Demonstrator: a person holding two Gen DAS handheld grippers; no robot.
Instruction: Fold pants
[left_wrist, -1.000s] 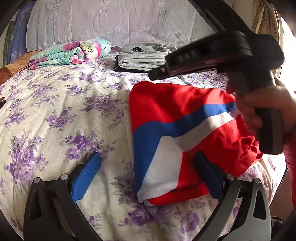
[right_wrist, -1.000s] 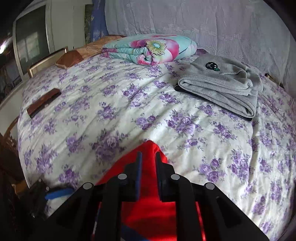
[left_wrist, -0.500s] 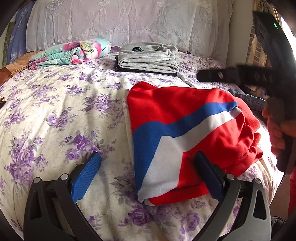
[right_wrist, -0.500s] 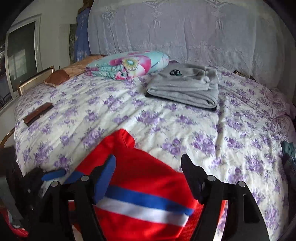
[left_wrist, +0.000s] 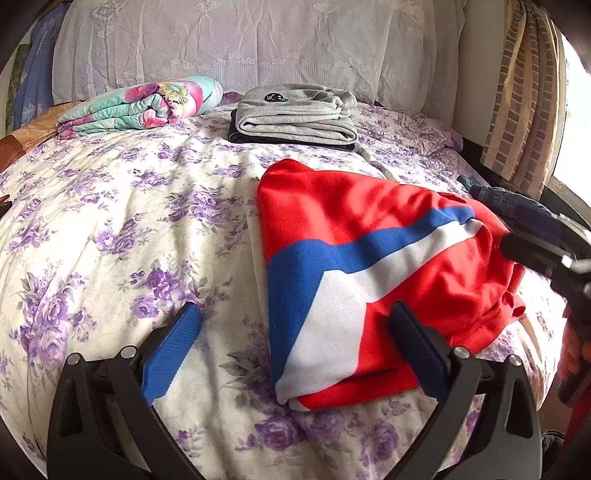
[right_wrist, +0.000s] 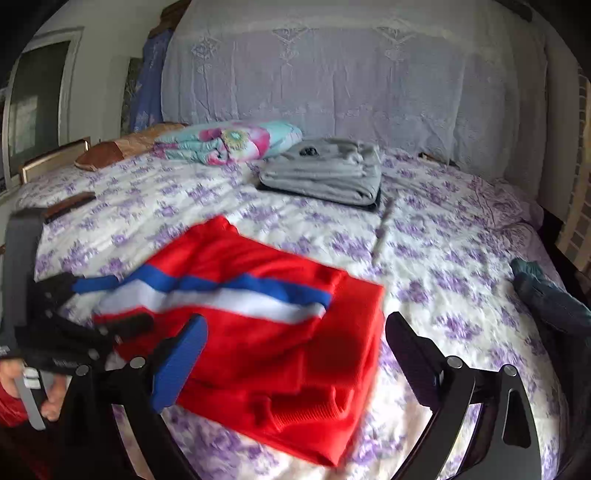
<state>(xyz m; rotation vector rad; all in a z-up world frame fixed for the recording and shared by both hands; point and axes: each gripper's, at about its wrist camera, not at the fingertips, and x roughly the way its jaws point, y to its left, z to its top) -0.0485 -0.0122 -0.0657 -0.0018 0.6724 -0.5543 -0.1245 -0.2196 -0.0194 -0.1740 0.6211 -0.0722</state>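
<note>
The red pants (left_wrist: 369, 229) with a blue and white stripe lie folded on the flowered bedspread (left_wrist: 129, 221). My left gripper (left_wrist: 295, 332) is open at their near edge. Its right finger (left_wrist: 417, 347) stands over the red cloth and its blue left pad (left_wrist: 173, 347) over bare bedspread, so nothing is pinched. In the right wrist view my right gripper (right_wrist: 295, 339) hovers over the pants (right_wrist: 266, 332). Its jaws are opening wide, with the cloth below them and neither pad on it. The left gripper (right_wrist: 110, 302) shows at the left, held by a hand (right_wrist: 11, 376).
A folded grey garment (left_wrist: 295, 118) on a dark one lies at the back, beside a rolled flowered quilt (left_wrist: 147, 107). Dark blue jeans (right_wrist: 554, 302) lie at the bed's right edge. A brown pillow (right_wrist: 110, 151) and a lace headboard cover (right_wrist: 351, 74) are at the far end.
My right gripper has let go of the red cloth, opened from nearly shut to wide, and drawn back rightward off the pants. The left gripper has stayed put.
</note>
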